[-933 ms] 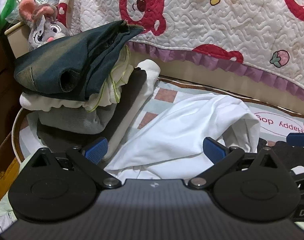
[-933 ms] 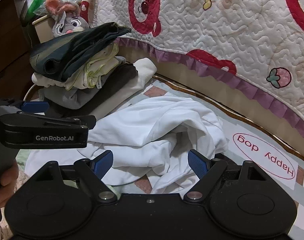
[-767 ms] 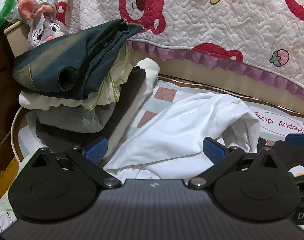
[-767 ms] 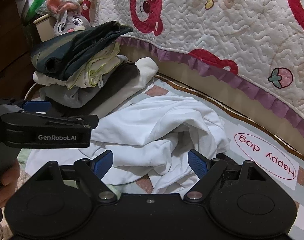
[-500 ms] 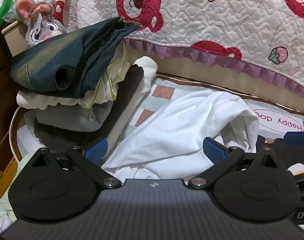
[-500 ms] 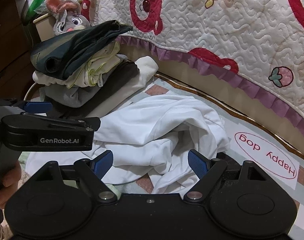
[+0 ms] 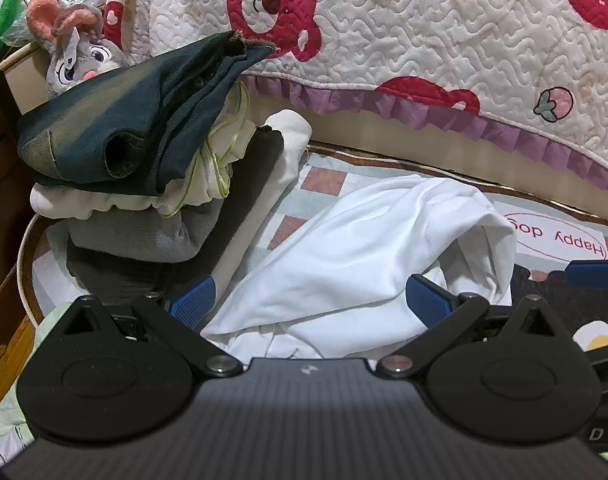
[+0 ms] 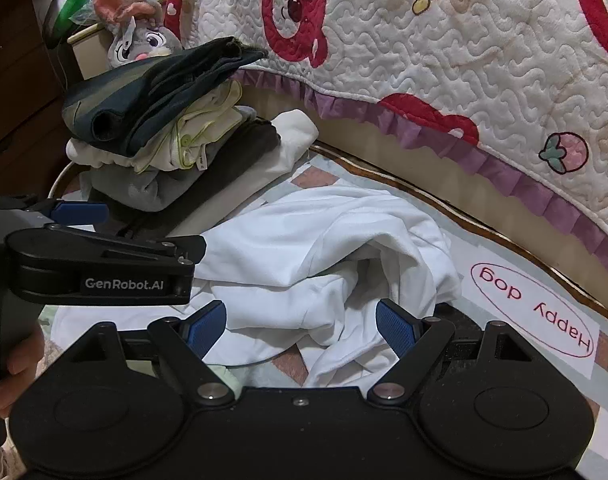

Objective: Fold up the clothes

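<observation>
While both sit low over the mat (image 8: 504, 240), left gripper (image 7: 310, 300) and right gripper (image 8: 301, 326) fingers are spread, empty. White garment (image 8: 304, 248) lies crumpled between, beside folded stack (image 7: 143, 168).

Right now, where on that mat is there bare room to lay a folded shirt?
Free: the mat strip with the "Happy dog" label, between the crumpled white garment and the quilted bear bedspread. Crowded: the tall stack of folded clothes fills the left, the white garment the middle.
</observation>
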`<action>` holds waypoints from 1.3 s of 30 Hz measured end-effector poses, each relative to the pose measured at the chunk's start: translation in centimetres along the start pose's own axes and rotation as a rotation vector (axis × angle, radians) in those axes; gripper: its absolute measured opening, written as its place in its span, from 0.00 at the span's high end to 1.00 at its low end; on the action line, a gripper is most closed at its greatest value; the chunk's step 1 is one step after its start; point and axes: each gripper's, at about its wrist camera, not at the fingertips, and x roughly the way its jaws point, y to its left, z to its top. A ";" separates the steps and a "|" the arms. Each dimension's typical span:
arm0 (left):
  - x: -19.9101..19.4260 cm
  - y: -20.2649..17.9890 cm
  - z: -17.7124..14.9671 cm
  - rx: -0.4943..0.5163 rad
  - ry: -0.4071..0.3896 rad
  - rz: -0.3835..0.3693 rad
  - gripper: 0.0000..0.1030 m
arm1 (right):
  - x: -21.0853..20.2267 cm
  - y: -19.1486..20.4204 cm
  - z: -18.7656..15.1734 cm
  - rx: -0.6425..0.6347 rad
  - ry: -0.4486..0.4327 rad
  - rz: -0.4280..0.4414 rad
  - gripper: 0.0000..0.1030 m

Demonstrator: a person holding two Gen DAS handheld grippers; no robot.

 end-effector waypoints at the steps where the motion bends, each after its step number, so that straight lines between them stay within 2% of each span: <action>1: 0.0 0.0 0.0 0.001 0.001 0.000 0.00 | 0.0 0.0 0.0 -0.001 0.000 0.000 0.17; 8: -0.3 -0.3 0.1 0.017 -0.003 0.022 0.00 | 0.0 0.5 0.0 -0.068 -0.004 -0.038 0.17; 22: -0.2 -0.7 0.3 0.029 0.013 0.014 0.00 | -0.1 1.0 0.0 -0.091 -0.001 -0.019 0.17; 28: -0.2 -0.8 0.3 0.040 0.020 0.015 0.00 | 0.2 1.2 -0.2 -0.128 0.004 -0.061 0.17; 35: 0.0 -0.9 0.3 0.039 0.025 -0.011 0.00 | 0.2 1.3 -0.2 -0.131 0.008 -0.051 0.17; 39: 0.1 -0.8 0.3 0.028 0.019 -0.049 0.00 | -0.3 1.4 -0.1 -0.131 -0.029 -0.044 0.17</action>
